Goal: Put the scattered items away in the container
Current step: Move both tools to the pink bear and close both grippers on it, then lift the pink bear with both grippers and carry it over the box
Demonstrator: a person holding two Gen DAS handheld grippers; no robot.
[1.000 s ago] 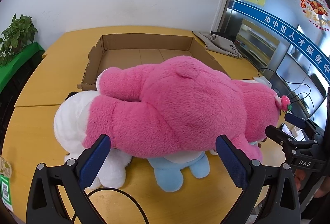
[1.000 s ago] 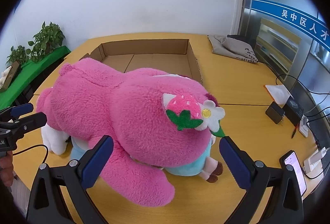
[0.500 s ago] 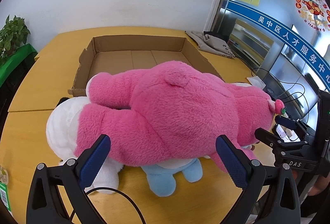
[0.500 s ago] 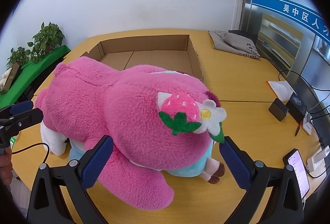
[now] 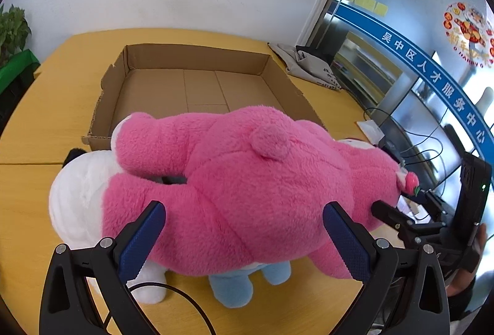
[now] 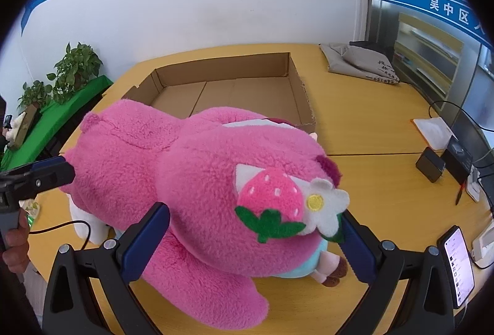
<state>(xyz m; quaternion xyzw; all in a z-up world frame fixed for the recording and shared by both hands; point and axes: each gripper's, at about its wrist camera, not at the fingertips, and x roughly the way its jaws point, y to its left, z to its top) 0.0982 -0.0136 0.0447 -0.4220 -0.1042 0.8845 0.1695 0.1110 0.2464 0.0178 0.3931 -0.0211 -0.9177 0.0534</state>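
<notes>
Pink plush bear (image 5: 247, 196), face-down and the largest of the scattered toys, lies on the yellow table (image 5: 46, 106) just short of the cardboard box (image 5: 197, 85), on top of a white plush (image 5: 77, 202) and a blue plush (image 5: 231, 288). In the left wrist view the box stands at 12 o'clock from the bear, the white plush shows at 9 o'clock and the blue legs stick out at 6 o'clock. The left claw (image 5: 244, 242) has its fingers spread wide, one on each side of the bear's back; no squeeze in the pile is visible. The right claw (image 6: 253, 242) is likewise spread apart around the bear's head, just beneath the strawberry-and-flower ornament (image 6: 284, 205). Each claw appears in the other's view: the right at 3 o'clock, the left at 9 o'clock.

Progress, judged from the layout: the box floor is bare, so no toy has yet been put away; all visible plush remain to be moved, the bear most likely first, by a two-claw lift.

Hidden or unclear: the bear covers most of the toys beneath it, so their number and shape cannot be told. A small doll (image 6: 327, 267) with brown feet peeks out at 5 o'clock in the right view. Whether the finger pads touch the fur is uncertain. Off to 3 o'clock lie a phone (image 6: 457, 267), cables and a grey bag (image 6: 361, 63).
</notes>
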